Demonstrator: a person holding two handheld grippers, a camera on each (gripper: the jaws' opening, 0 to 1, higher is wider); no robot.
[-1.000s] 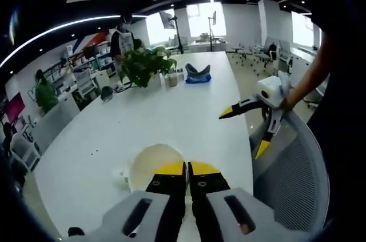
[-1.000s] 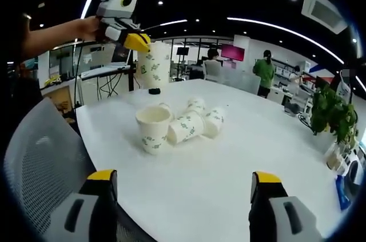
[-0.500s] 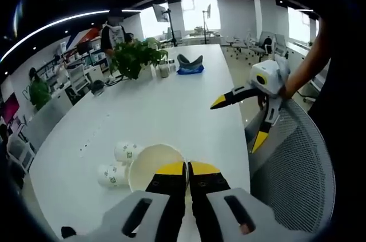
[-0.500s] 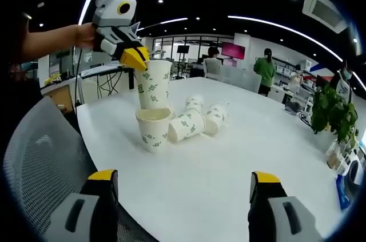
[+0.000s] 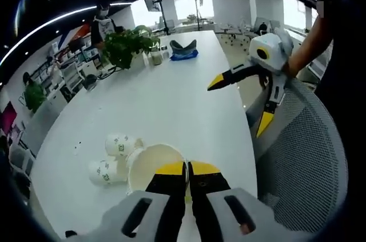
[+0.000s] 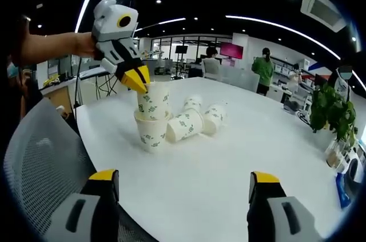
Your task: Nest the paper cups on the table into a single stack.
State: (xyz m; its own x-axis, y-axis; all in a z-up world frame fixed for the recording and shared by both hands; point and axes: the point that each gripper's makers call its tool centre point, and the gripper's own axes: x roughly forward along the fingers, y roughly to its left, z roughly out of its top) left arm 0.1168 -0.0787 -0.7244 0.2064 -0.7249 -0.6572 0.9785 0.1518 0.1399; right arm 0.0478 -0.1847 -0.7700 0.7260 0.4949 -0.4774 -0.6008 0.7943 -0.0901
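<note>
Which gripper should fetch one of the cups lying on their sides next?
Probably right: the right gripper hangs open and empty facing the lying cups, while the left gripper is shut on the held cup, partly nested in the upright cup.

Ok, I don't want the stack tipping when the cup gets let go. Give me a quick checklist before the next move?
1. Left gripper shut on held cup: ok.
2. Held cup inside the standing cup: ok, partly in.
3. Fully seated: cannot tell.
4. Stack upright: ok.
5. Right gripper open and apart from the cups: ok.
6. Lying cups still to stack: not ok, on their sides on the table.
</note>
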